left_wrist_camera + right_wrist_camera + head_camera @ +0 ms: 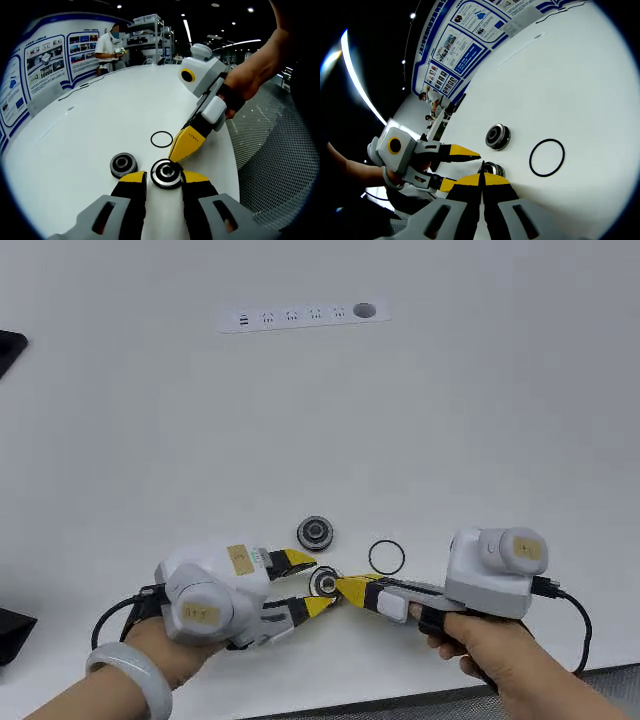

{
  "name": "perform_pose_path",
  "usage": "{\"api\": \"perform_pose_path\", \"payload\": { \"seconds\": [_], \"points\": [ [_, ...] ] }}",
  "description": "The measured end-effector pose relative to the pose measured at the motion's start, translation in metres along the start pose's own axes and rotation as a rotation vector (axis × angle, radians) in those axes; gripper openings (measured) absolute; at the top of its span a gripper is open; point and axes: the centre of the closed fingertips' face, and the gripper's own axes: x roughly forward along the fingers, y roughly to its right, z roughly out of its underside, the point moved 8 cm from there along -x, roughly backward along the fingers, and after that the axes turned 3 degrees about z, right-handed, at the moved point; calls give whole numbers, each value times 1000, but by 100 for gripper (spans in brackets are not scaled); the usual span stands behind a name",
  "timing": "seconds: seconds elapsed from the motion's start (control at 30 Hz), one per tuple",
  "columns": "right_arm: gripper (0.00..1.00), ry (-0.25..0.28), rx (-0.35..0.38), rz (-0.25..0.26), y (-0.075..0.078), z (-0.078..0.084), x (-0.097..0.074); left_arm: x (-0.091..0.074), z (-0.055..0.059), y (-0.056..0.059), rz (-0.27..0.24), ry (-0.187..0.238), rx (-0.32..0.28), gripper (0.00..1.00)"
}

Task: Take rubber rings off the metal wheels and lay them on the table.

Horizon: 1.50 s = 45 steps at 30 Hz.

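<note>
Left gripper [314, 582]: white body with black, yellow-tipped jaws, at the lower left of the head view. It is clenched on a small round metal wheel with a dark rim [324, 582], one yellow tip on each side of it.
Right gripper [347, 588]: comes in from the lower right of the head view, held in a hand [470, 635]. Its jaws are pressed together, and their yellow point touches the right edge of the clenched wheel. Whether they pinch any rubber cannot be told.
Clenched wheel: just below the centre of the head view, lying flat on the white table [450, 420] with its bore pointing straight up. In the left gripper view it sits at bottom centre, between that gripper's own tips.
Second metal wheel [315, 533]: the same kind, flat with its bore up. It lies just above the clenched one in the head view and is apart from both grippers.
Thin black rubber ring [387, 557]: loose and flat on the table, to the right of the second wheel. It is near the right gripper's jaws but not touching them. It is a plain circle, so it has no long axis.
White power strip [303, 315]: in the top part of the head view, well apart from the work. Its long axis runs left to right, with the right end slightly higher.
</note>
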Motion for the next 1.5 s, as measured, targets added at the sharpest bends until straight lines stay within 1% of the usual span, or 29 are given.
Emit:
{"api": "perform_pose_path", "payload": {
  "seconds": [0.23,0.43,0.6,0.73,0.9,1.07,1.13,1.33,1.5],
  "points": [
    [2,1,-3,-16,-5,1,-3,-5,6,-1,-12,-7,-10,32],
    [2,9,-2,-39,-14,0,-5,-8,9,-1,-21,-9,-21,36],
    [2,31,-2,-48,-18,-3,-12,-12,14,-1,-31,-19,-31,39],
    [2,54,5,-43,-17,-7,-17,-15,18,-3,-42,-23,-40,40],
    [2,85,22,-23,-9,-12,-25,-19,22,-5,-60,-27,-58,44],
    [2,128,48,16,4,-19,-35,-21,26,-6,-72,-35,-69,48],
    [2,144,61,34,11,-22,-38,-22,27,-6,-74,-36,-72,48],
    [2,154,80,92,30,-23,-40,-22,29,-6,-77,-41,-78,48],
    [2,160,95,134,40,-22,-39,-22,28,-5,-77,-43,-80,47]
  ]
}}
